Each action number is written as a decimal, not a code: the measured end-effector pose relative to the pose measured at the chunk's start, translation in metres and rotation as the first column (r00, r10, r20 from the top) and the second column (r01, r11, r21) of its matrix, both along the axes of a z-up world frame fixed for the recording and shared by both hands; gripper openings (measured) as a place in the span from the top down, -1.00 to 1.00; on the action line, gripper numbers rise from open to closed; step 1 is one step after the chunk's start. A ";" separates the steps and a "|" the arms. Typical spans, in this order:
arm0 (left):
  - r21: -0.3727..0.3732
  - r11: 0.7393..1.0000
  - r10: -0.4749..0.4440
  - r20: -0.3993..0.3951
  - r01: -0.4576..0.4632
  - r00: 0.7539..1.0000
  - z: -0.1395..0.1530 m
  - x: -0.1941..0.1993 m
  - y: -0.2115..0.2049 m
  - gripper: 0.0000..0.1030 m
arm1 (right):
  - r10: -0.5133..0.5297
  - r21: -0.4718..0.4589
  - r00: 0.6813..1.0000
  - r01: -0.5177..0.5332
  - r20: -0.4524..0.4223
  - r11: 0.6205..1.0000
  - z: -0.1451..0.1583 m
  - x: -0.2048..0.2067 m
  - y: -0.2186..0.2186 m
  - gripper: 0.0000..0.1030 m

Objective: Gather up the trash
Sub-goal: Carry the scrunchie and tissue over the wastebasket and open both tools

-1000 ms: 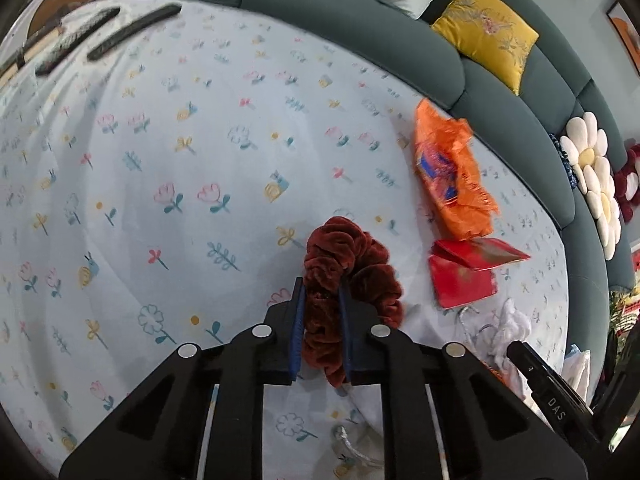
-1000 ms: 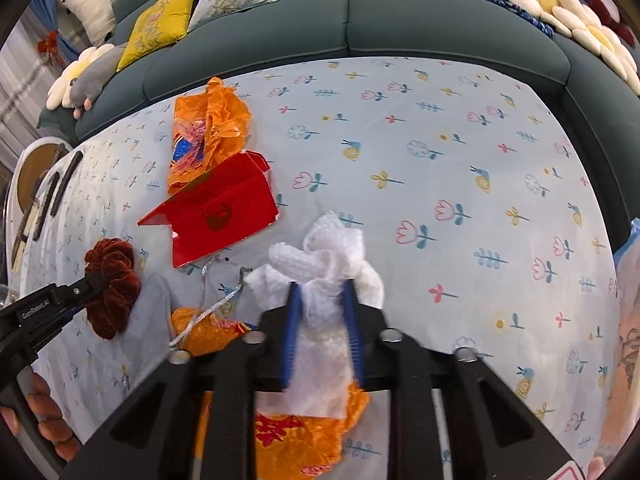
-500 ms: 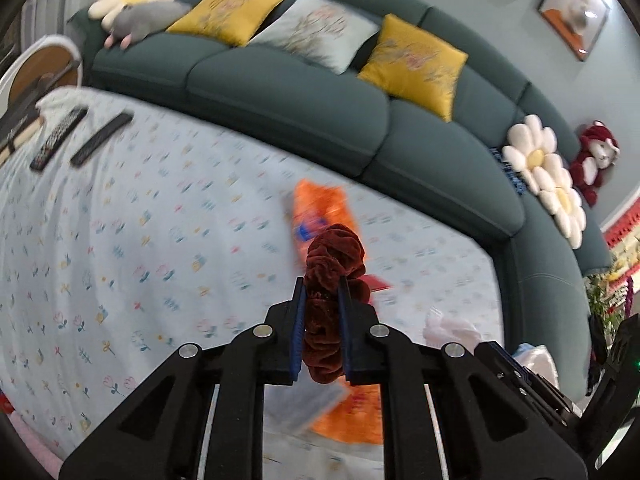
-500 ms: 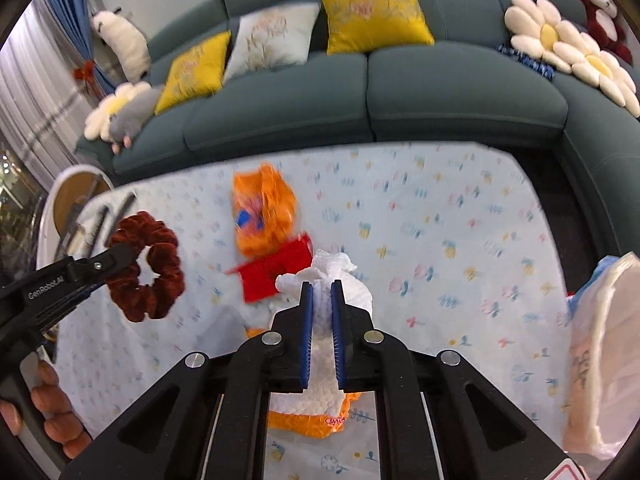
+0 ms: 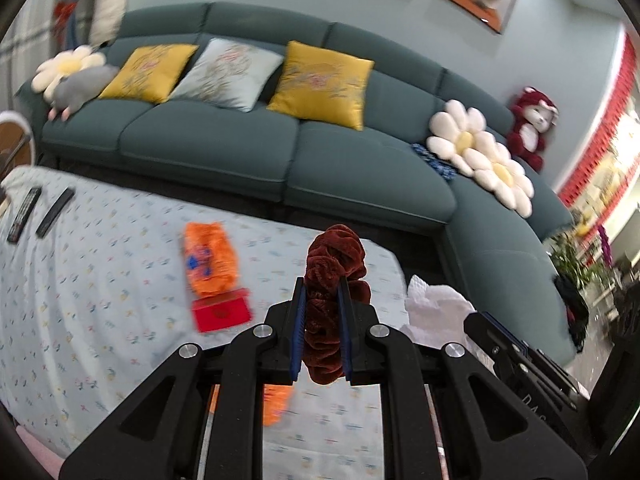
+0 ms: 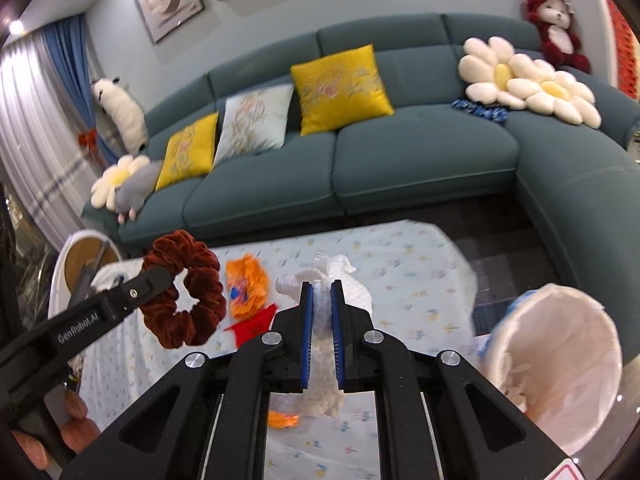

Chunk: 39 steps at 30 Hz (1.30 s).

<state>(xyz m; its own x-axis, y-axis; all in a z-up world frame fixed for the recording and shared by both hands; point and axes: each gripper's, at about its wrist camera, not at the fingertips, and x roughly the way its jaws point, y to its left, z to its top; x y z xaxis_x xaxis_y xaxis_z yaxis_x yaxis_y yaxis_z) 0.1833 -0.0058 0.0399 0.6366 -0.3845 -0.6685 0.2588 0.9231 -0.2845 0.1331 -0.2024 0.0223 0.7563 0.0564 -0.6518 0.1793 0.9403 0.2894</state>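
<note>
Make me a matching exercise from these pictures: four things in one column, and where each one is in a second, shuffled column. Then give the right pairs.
Things:
1. scrunchie
2. tissue
3. red envelope
4. remote controls

Places:
A. lying on the flowered tablecloth just below the orange wrapper
B. clamped in the right hand-held gripper
C. side by side at the table's far left end
D. clamped in the left hand-held gripper

Pairs: 1-D, 2-B, 3-A, 4-C
</note>
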 end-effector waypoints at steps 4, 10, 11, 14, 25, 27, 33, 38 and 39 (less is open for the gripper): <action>0.012 0.998 -0.065 0.026 0.065 0.998 0.011 -0.021 -0.038 0.73 | -0.051 0.006 0.998 0.050 0.032 0.999 0.012 -0.024 -0.032 0.82; 0.034 0.987 -0.156 0.048 0.155 0.987 0.018 -0.050 -0.092 0.73 | -0.133 0.021 0.989 0.132 0.058 0.991 0.018 -0.060 -0.079 0.82; 0.036 0.985 -0.168 0.050 0.167 0.985 0.019 -0.054 -0.099 0.73 | -0.143 0.024 0.988 0.142 0.060 0.990 0.018 -0.065 -0.085 0.82; 0.046 0.977 -0.210 0.053 0.208 0.976 0.019 -0.067 -0.124 0.73 | -0.180 0.029 0.982 0.178 0.061 0.984 0.016 -0.081 -0.109 0.82; 0.078 0.942 -0.330 0.042 0.326 0.943 0.011 -0.102 -0.196 0.72 | -0.287 0.055 0.957 0.285 0.049 0.957 -0.001 -0.129 -0.173 0.82; 0.080 0.936 -0.345 0.038 0.342 0.938 0.010 -0.106 -0.204 0.72 | -0.299 0.059 0.953 0.296 0.045 0.953 -0.005 -0.135 -0.179 0.82; 0.088 0.923 -0.377 0.021 0.374 0.926 0.002 -0.113 -0.226 0.72 | -0.329 0.067 0.944 0.326 0.031 0.943 -0.014 -0.146 -0.192 0.82; 0.090 0.916 -0.393 0.008 0.390 0.920 -0.003 -0.117 -0.237 0.72 | -0.344 0.071 0.939 0.342 0.015 0.937 -0.022 -0.152 -0.201 0.82; 0.092 0.915 -0.394 0.007 0.392 0.919 -0.004 -0.117 -0.238 0.72 | -0.347 0.071 0.938 0.346 0.012 0.936 -0.024 -0.153 -0.202 0.82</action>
<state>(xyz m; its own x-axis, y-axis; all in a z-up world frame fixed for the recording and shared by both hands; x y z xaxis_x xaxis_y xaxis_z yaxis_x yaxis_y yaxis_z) 0.0665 -0.2440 0.0361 0.4629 -0.5480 -0.6967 0.6116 0.7664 -0.1965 -0.0197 -0.4049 -0.0015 0.7520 -0.1693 -0.6371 0.4830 0.7993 0.3576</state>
